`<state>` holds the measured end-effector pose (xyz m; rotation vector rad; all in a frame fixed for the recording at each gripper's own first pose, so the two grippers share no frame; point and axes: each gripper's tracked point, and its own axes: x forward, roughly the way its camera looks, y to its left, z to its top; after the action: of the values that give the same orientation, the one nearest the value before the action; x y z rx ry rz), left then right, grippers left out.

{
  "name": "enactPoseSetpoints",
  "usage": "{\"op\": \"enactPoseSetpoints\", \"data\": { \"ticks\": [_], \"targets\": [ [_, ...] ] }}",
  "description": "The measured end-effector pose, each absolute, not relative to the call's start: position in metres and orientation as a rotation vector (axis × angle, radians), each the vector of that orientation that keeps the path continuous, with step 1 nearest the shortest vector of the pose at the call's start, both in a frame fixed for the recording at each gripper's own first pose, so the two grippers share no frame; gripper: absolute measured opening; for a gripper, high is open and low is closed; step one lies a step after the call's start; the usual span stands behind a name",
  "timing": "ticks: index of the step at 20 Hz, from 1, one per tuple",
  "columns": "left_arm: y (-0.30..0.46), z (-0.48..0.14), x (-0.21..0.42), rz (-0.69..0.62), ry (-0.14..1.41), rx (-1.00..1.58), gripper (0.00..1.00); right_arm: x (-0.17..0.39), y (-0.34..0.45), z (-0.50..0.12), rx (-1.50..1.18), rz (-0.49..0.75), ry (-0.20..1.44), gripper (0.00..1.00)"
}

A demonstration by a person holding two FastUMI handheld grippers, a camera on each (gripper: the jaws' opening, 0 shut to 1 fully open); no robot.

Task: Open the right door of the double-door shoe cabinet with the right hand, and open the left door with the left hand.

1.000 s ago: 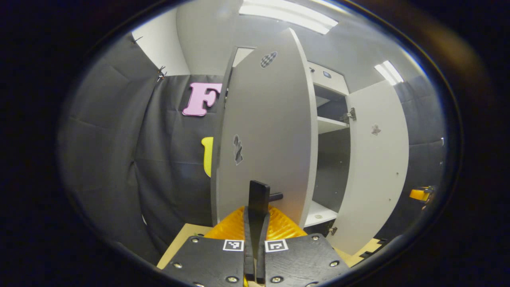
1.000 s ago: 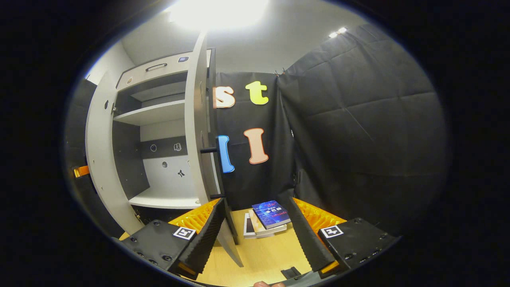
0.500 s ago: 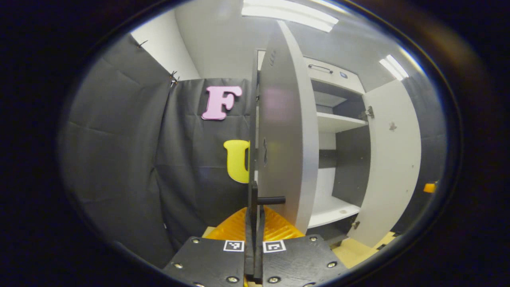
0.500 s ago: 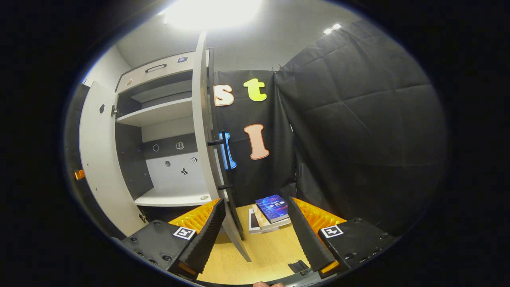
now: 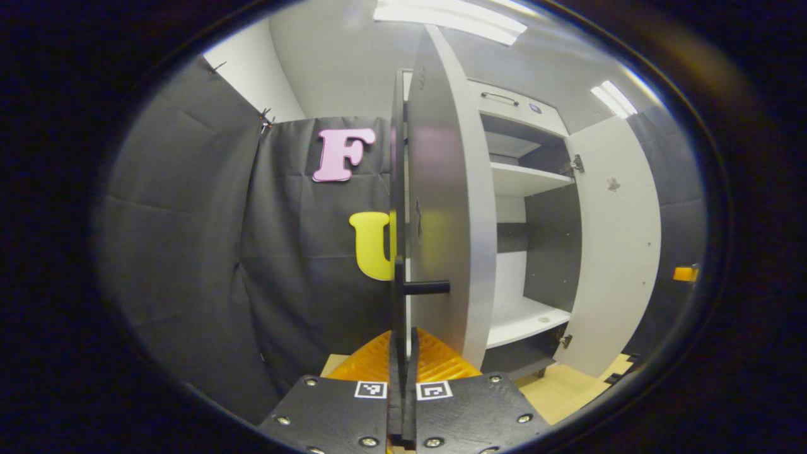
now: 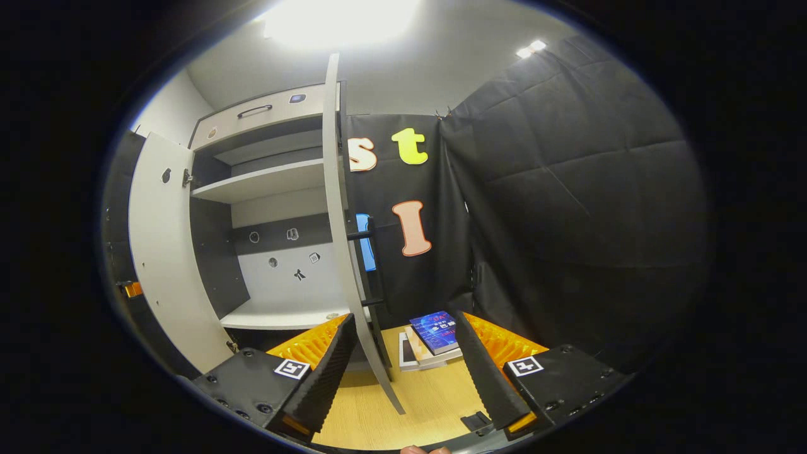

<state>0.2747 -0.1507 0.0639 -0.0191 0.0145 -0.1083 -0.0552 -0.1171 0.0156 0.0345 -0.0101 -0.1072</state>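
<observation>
Right gripper (image 6: 403,372) fingers spread apart, holding nothing, cabinet (image 6: 265,208) with both doors open, right door (image 6: 343,252) edge-on just ahead, books (image 6: 432,340) on floor beyond.

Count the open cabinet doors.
2. The left door stands edge-on ahead of the left gripper; the right door stands just left of the open right gripper.

Bright ceiling lights (image 5: 451,16), overhead glare, fisheye-bent edges

Left gripper (image 5: 402,353) jaws pressed together, right gripper (image 6: 403,353) jaws spread wide
</observation>
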Motion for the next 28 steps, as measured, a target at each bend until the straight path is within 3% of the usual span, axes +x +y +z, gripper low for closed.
{"op": "enactPoseSetpoints", "data": {
  "ticks": [5,16,17,22,28],
  "targets": [
    [-0.144,0.076,0.262,-0.09,0.003,-0.043,0.0,-0.057,-0.11,0.007,0.033,-0.088,0.015,0.98],
    [-0.17,0.116,0.165,-0.008,-0.109,-0.043,0.02,-0.05,-0.075,0.019,0.028,-0.009,-0.002,0.98],
    [-0.18,0.11,0.162,-0.029,-0.114,-0.05,0.1,-0.05,-0.071,0.019,0.02,-0.014,-0.008,0.98],
    [-0.222,0.061,0.144,-0.061,-0.045,-0.054,0.94,-0.057,-0.054,0.0,0.019,-0.036,-0.011,0.98],
    [-0.243,0.042,0.126,-0.059,-0.046,-0.068,0.94,-0.059,-0.043,-0.025,0.012,-0.035,0.012,0.98]
  ]
}}
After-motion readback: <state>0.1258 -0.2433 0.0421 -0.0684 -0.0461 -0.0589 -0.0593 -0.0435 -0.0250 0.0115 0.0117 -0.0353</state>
